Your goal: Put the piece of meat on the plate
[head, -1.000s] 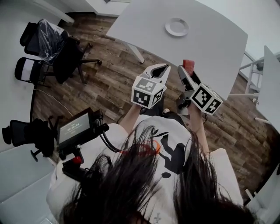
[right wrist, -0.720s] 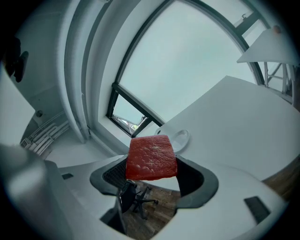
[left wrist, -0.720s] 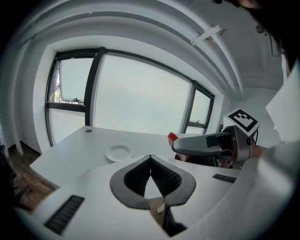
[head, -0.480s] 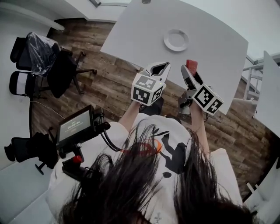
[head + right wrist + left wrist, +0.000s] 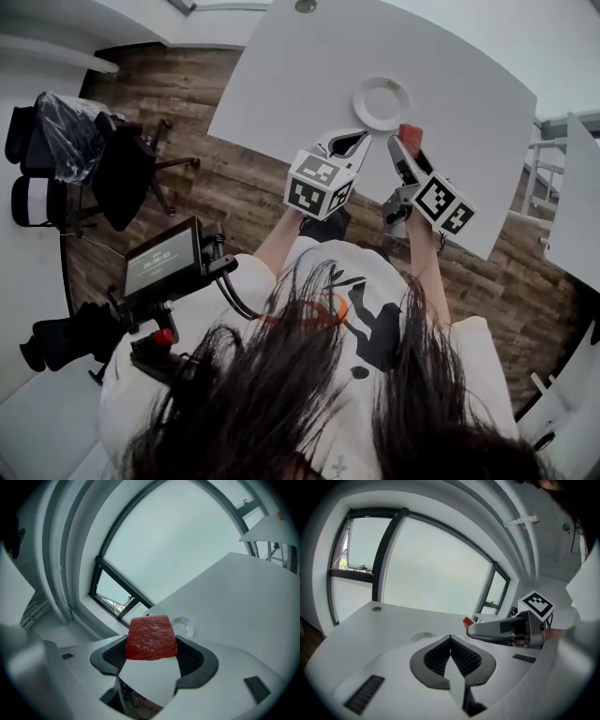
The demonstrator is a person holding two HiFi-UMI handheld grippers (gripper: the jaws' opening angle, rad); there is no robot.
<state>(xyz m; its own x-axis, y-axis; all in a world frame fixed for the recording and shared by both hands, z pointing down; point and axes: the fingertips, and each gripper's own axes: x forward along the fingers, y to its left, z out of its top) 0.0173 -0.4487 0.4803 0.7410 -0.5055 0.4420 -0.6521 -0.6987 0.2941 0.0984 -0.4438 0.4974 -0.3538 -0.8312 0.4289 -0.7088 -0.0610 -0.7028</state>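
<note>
A red slab of meat (image 5: 151, 638) is clamped between the jaws of my right gripper (image 5: 152, 653), which is shut on it. From the head view the meat (image 5: 410, 137) pokes out past the right gripper (image 5: 405, 150), just below and right of the white plate (image 5: 382, 102) on the white table (image 5: 309, 84). The plate (image 5: 183, 625) shows small beyond the meat in the right gripper view. My left gripper (image 5: 349, 142) hovers at the table's near edge, jaws shut on nothing, with the plate (image 5: 423, 636) faint ahead of it.
Wooden floor (image 5: 187, 103) lies left of the table. Black office chairs (image 5: 103, 155) stand at the far left. A small monitor on a rig (image 5: 164, 262) hangs by the person's left side. A second white table edge (image 5: 572, 187) is at the right.
Both grippers have come forward over the table edge toward the plate. The plate now sits much closer to them in the head view. The meat stays gripped.
</note>
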